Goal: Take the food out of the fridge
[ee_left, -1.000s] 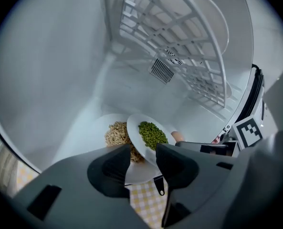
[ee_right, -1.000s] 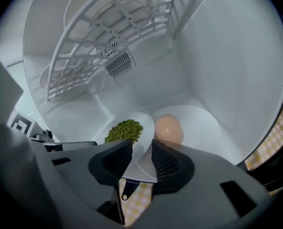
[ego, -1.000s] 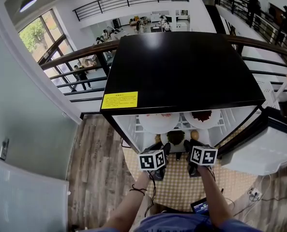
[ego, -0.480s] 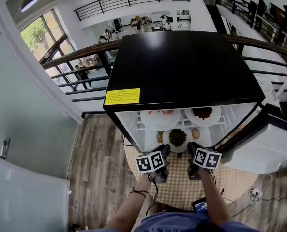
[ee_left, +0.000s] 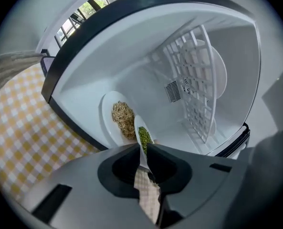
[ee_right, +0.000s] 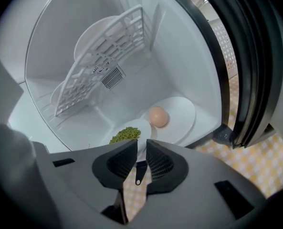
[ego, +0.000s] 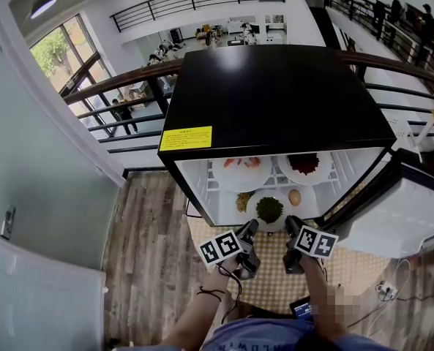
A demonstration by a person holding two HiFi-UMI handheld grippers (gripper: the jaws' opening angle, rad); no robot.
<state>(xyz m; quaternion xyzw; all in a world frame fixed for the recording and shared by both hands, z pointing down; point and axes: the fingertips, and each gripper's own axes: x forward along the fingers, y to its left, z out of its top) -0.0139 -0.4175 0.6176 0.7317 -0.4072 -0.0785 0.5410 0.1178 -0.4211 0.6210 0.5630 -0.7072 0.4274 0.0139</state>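
pulling unevenly could tilt the plate (ee_right: 140, 127) and spill its greens (ee_right: 125, 134), or bump the egg plate (ee_right: 179, 113) just beside it. your left gripper (ee_left: 143, 149) and right gripper (ee_right: 141, 147) have just been closing, and each now pinches the near rim. white and shallow, heaped with green bits, it sits low at the fridge (ego: 275, 101) front, under the shelf (ee_right: 103, 70).

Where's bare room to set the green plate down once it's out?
The checked mat in front of the fridge is bare, as is its black top beyond the yellow sticker. Inside is crowded: the green plate sits between noodle plate and egg plate.
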